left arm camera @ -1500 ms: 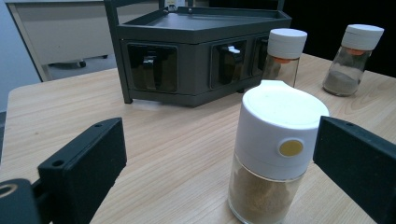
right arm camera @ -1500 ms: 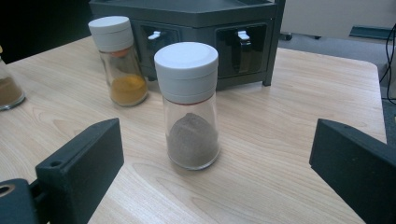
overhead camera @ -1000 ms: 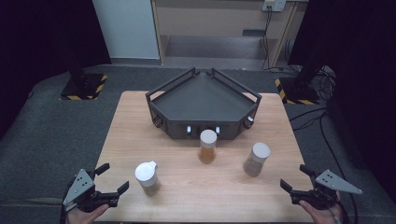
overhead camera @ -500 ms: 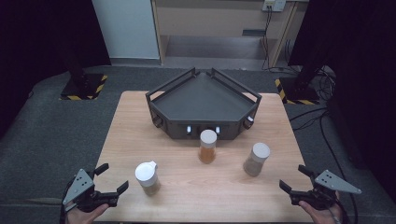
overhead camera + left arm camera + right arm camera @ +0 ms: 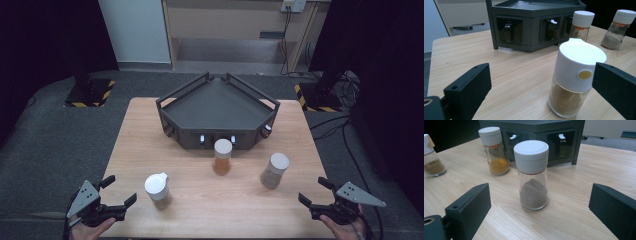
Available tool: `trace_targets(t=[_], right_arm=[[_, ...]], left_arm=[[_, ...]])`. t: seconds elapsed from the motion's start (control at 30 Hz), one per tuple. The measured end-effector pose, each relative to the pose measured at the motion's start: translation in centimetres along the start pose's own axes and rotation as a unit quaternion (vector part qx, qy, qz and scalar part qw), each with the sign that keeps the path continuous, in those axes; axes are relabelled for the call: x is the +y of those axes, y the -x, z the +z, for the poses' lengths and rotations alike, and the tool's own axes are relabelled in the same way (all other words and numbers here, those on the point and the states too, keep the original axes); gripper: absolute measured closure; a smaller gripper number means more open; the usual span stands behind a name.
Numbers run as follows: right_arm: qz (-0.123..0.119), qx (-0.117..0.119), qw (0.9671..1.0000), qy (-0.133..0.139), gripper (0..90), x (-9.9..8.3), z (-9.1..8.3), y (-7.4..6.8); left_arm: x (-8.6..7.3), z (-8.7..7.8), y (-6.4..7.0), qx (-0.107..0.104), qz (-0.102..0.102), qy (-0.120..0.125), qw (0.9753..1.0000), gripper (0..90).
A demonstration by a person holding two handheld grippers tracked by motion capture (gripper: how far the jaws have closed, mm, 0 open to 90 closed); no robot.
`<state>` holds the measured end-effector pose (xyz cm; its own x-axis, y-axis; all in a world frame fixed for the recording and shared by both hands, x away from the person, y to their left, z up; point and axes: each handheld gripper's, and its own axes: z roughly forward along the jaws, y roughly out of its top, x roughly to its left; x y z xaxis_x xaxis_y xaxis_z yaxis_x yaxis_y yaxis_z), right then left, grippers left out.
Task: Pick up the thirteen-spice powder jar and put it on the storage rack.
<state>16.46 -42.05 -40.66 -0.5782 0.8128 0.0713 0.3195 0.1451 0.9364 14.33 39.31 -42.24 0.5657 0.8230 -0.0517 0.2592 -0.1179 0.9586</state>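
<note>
Pale wood grain runs across the table (image 5: 200, 210), where three spice jars stand upright in front of a dark grey rack (image 5: 217, 107) with angled sides. The left gripper (image 5: 116, 196) sits at the near left corner of the table, its jaws spread wide and holding nothing; in the left gripper view the light-brown spice jar (image 5: 574, 80), capped with a white flip lid bearing a small yellow dot, stands between the two black jaws but nearer the right one, just beside that jaw without clearly touching it. In the high view this same jar (image 5: 158, 190) stands just to the right of the gripper's fingertips. The right gripper (image 5: 314, 191) rests at the near right corner, likewise released and gaping, with nothing between its pads. In the right gripper view the grey-powder jar (image 5: 532, 175), white round cap on top, stands centred ahead of the open jaws and apart from both; from above it (image 5: 274, 170) lies forward and left of that gripper. The orange-powder jar (image 5: 222, 156) stands between the other two, close to the front of the rack, well apart from either gripper. A hand (image 5: 345, 227) grips each tool at the bottom edge.
</note>
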Motion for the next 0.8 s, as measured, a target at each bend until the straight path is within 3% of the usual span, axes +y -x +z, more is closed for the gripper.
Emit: trace_targets(t=[0.2,0.8], right_arm=[[0.0,-0.001,1.0,-0.001,4.0,0.0,0.0,0.0],[0.001,-0.004,1.0,-0.002,3.7,0.1,0.0,-0.1]], left_arm=[[0.5,0.1,-0.2,-0.002,-0.001,-0.005,1.0,1.1],[3.2,-0.6,-0.5,-0.019,0.022,-0.019,0.9994,1.0]])
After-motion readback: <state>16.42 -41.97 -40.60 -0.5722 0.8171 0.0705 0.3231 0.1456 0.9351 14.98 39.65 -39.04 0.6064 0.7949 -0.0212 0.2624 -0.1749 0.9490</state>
